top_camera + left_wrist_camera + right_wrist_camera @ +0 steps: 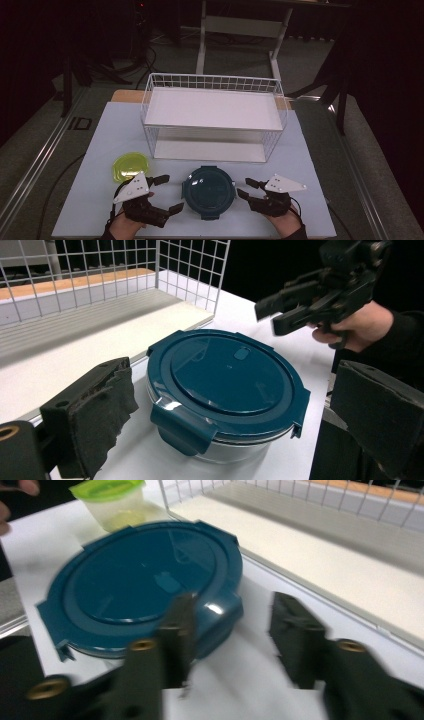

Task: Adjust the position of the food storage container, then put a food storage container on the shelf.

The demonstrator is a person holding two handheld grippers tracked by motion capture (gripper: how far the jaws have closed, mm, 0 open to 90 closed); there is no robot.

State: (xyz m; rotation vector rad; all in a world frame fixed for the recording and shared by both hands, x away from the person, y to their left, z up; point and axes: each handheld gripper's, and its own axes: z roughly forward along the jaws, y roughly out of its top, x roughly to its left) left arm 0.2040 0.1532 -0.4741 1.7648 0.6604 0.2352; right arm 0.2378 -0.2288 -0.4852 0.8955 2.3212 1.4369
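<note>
The blue round box point(208, 192) sits between the left gripper point(169, 193) and right gripper point(246, 188), both wide apart, holding nothing.

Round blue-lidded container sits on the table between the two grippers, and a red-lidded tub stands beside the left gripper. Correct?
Not quite: the small tub has a yellow-green lid, not red, as the high view shows. The blue-lidded container does sit between the left gripper and right gripper.

White wire rack point(215, 117) on table point(100, 150), yellow-green lidded container point(130, 166) just beside its front left corner.
</note>
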